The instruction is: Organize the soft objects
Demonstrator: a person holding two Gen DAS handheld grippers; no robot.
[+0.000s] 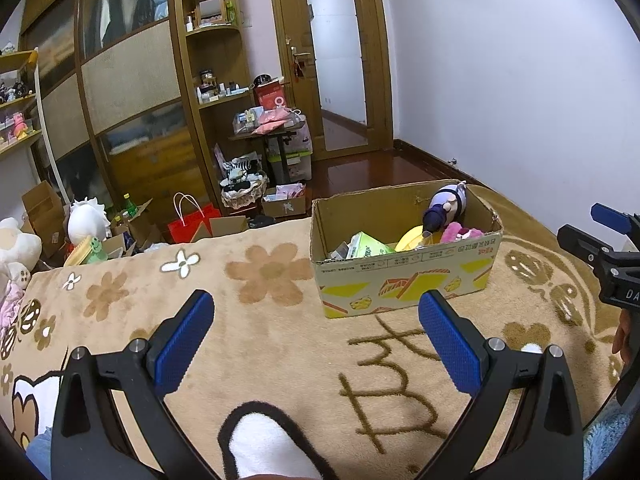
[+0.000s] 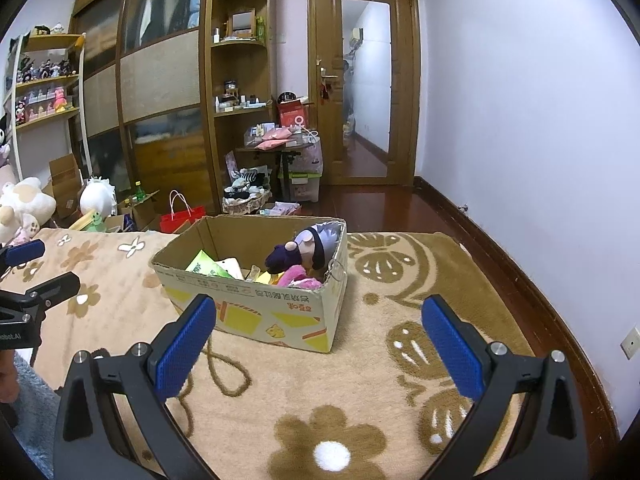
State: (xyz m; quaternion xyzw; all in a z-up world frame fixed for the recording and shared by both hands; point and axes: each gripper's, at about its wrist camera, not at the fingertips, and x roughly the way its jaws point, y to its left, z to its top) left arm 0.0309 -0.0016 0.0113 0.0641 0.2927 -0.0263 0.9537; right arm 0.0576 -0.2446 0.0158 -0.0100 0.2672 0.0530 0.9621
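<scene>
An open cardboard box (image 1: 404,276) with yellow print stands on the beige flowered blanket (image 1: 272,344). Inside lie a purple-and-white plush doll (image 1: 446,208), a pink plush (image 1: 460,233), a yellow item (image 1: 412,238) and a green tissue pack (image 1: 366,246). My left gripper (image 1: 316,320) is open and empty, held low over the blanket short of the box. My right gripper (image 2: 318,322) is open and empty, also in front of the box (image 2: 256,304); the doll (image 2: 304,250) and pink plush (image 2: 298,276) show at the box's right end. The right gripper shows at the left view's right edge (image 1: 608,252).
Off the bed's far left are white plush toys (image 1: 86,220), open cartons and a red bag (image 1: 192,222). Wooden wardrobe, shelves (image 2: 240,80) and a cluttered small table (image 2: 280,144) stand behind. A door (image 2: 364,88) and a white wall are to the right.
</scene>
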